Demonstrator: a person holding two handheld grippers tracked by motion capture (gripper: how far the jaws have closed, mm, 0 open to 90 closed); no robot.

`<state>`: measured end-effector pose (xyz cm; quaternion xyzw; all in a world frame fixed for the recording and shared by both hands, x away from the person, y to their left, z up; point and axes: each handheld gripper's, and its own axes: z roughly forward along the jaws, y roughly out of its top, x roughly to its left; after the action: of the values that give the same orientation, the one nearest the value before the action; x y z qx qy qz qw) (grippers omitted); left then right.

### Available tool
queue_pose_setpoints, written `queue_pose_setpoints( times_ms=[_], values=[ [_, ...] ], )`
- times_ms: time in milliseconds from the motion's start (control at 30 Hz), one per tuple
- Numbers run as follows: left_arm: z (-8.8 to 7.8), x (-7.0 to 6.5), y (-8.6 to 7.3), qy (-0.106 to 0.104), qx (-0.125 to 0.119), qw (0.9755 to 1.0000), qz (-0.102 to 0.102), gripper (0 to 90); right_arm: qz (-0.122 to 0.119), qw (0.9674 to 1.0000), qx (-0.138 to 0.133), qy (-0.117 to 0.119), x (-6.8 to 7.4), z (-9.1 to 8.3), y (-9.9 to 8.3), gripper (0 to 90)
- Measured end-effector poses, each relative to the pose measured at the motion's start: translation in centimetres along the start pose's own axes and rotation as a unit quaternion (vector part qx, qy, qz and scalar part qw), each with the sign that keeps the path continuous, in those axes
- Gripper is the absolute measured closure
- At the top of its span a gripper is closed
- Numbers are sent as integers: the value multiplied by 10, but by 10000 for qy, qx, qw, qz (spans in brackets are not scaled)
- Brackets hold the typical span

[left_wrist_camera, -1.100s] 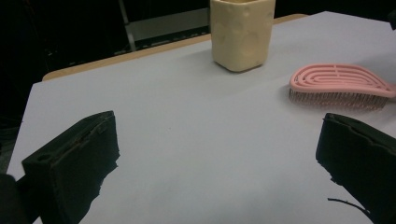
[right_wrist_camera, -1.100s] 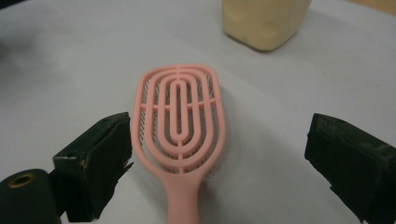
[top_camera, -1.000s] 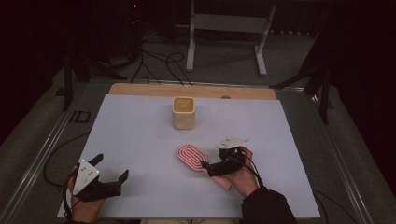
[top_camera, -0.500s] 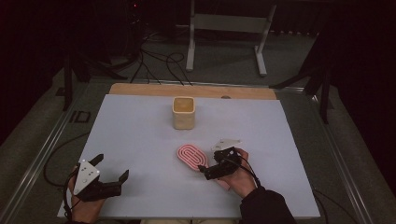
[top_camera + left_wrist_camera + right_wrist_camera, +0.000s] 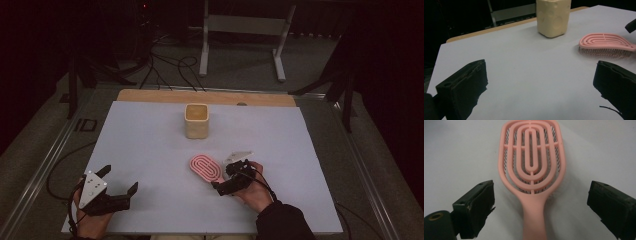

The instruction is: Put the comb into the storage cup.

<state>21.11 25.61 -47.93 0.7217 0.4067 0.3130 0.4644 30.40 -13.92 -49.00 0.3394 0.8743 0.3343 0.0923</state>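
Pink hairbrush lies bristles-down on the white table, at about 5 o'clock from the cream cup. Right gripper has its jaws spread wide either side of the handle, not touching. Left gripper sits gaping too, way over at 8 o'clock, holding nothing.

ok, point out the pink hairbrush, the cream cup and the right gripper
pink hairbrush (image 5: 532,157), right gripper view, on its vented back.
cream cup (image 5: 196,122), high view, on its front wall.
right gripper (image 5: 223,180), high view, between its fingertips.
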Motion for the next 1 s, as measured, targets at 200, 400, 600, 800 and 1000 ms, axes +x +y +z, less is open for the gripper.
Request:
queue_pose_setpoints(
  times_ms=[200,400,600,800,1000],
  values=[
    [0,0,0,0,5,10000,-9,1,-20,9999,128,-19,0,2,0,77],
    [0,0,0,9,15,10000,-16,1,-110,9993,368,7,2,7,0,80],
    [0,0,0,15,16,10000,-17,1,-106,9987,507,39,3,9,-1,89],
    [0,0,0,23,21,10000,-17,1,-122,9981,605,82,3,11,-1,162],
    [0,0,0,30,17,10000,-22,1,-200,9966,793,71,5,14,0,292]
  ],
)
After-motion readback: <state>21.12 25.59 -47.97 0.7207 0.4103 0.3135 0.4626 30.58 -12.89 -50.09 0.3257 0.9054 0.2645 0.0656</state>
